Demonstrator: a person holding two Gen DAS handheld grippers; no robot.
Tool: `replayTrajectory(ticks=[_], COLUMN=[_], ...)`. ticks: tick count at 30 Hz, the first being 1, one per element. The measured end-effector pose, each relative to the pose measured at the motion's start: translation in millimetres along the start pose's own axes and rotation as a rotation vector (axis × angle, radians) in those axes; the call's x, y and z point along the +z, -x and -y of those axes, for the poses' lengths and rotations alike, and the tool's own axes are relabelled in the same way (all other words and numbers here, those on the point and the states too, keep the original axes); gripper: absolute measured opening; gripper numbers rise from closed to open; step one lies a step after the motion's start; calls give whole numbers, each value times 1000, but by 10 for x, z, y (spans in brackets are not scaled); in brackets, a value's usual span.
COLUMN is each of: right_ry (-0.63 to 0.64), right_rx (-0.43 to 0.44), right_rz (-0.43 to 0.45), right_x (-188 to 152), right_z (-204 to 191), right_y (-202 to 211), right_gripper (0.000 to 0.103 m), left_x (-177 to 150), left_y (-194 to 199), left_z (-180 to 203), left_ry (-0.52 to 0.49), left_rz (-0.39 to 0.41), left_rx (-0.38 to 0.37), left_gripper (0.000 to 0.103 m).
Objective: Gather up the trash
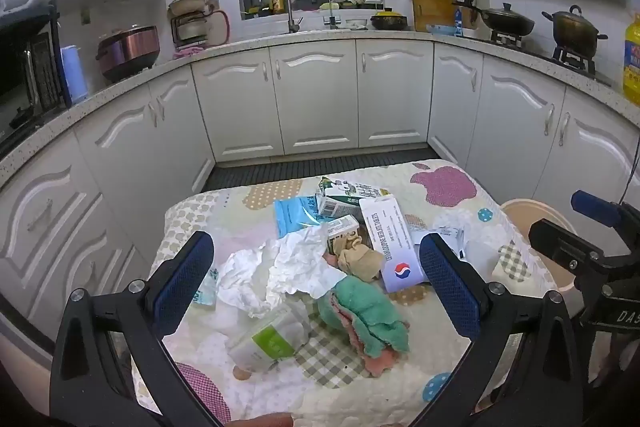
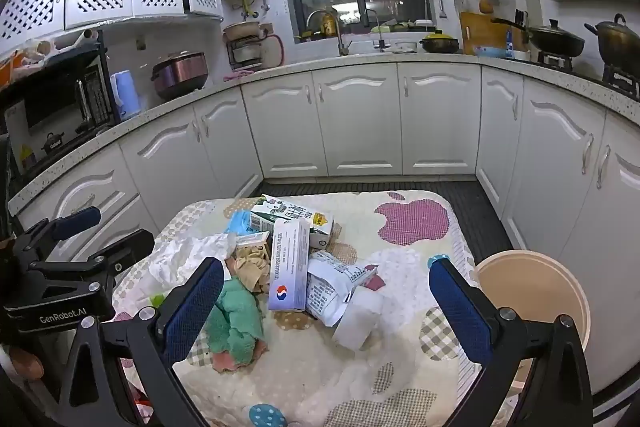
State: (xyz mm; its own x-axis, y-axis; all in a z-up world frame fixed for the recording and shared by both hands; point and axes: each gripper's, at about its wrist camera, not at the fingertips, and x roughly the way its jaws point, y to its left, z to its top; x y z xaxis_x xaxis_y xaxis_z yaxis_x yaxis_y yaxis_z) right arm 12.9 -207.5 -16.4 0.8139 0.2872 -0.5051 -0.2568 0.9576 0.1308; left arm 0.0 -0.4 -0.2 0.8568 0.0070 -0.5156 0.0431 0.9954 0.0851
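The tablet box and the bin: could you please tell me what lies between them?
In the right wrist view, torn white wrappers and bare quilt separate the tablet box from the bin.

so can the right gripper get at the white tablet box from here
Probably yes: the right gripper is open, and the white tablet box lies on top of the pile ahead of it, with only a crumpled printed packet against its right edge.

Table centre: blocked by trash pile (image 2: 288,267).
Table right: bare cloth (image 2: 404,259), passable.
Table near edge: bare cloth, passable.
Far right, beside table: open bin (image 2: 560,291), top unobstructed.
Left: cabinets (image 1: 80,195) close.
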Motion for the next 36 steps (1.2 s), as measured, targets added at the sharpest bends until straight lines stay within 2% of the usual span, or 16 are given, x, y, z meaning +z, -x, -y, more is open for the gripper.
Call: replayTrajectory(ticks=[14,21,26,36], right_ry=[-4,-3,-22,-5], right_rx=[-58,-81,-76,-117], right_rz=[33,73,105,157], right_x=[63,15,50,139], right_z=[10,-64,-81,-113], right_y=[-5,1,-14,-86], right_gripper=[102,102,102,102], left_x=[-33,-47,-22,48], left_y=[-87,-83,-120,-203], left_z=[-78,-75,-134,-174], left_ry=[117,119,166,182], left_rz=[-50,-23,6,48], left_rx=[-35,-41,-73,-60], left_gripper=[102,102,102,102])
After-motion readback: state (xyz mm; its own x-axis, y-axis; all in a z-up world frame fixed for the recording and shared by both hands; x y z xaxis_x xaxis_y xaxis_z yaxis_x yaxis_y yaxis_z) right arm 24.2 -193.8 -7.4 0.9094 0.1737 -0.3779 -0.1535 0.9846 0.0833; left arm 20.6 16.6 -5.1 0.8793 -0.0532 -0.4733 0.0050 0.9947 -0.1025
